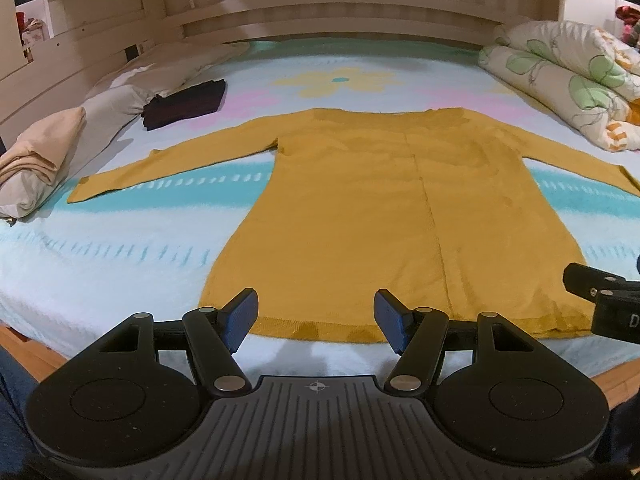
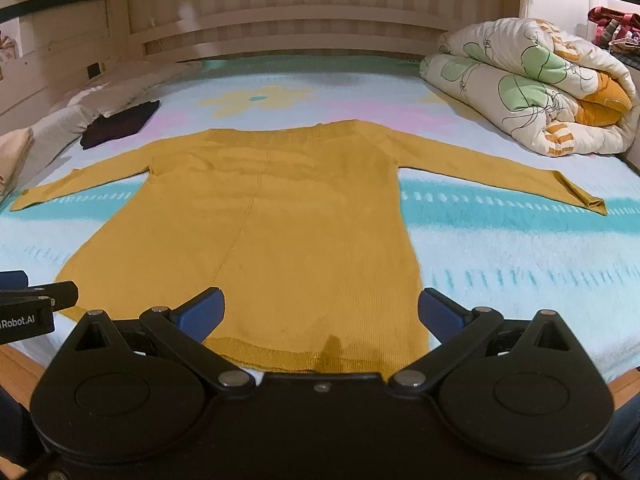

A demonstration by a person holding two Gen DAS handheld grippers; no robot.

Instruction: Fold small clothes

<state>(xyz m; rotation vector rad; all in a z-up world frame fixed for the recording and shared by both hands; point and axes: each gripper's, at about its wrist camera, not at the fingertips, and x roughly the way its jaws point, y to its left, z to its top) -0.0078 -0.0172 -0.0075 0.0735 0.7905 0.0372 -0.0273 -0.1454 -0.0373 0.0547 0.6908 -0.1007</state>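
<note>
Left gripper (image 1: 316, 320): jaws apart, nothing between the blue pads (image 1: 244, 316); it hangs over the near edge of the bed, tilted down toward the hem.
Right gripper (image 2: 320, 316): jaws spread wide and empty, also poised above the hem; its side shows at the right edge of the left wrist view.
Sweater (image 1: 380, 216): 1 mustard knit garment, spread flat on the bedspread (image 1: 120, 256), just ahead of both grippers, not touched by either as far as the views show.
Long axis: the body runs straight away from the grippers, hem (image 2: 288, 360) nearest, neckline farthest; the 2 sleeves stretch out sideways, across that axis.
Nearer hand: the left gripper faces the hem's left half, the right gripper its right half; the left sleeve (image 1: 168, 164) lies on the left gripper's side, the right sleeve (image 2: 500, 176) on the right gripper's side, both well beyond the hem.
Step, as judged: folding not yet begun; a sleeve fold would call for a reach forward and outward, a hem fold only a short drop.
Surroundings: dark folded garment (image 1: 184, 104) and beige folded pile (image 1: 44, 144) at left, rolled duvet (image 2: 532, 88) at right, all clear of the sweater.
</note>
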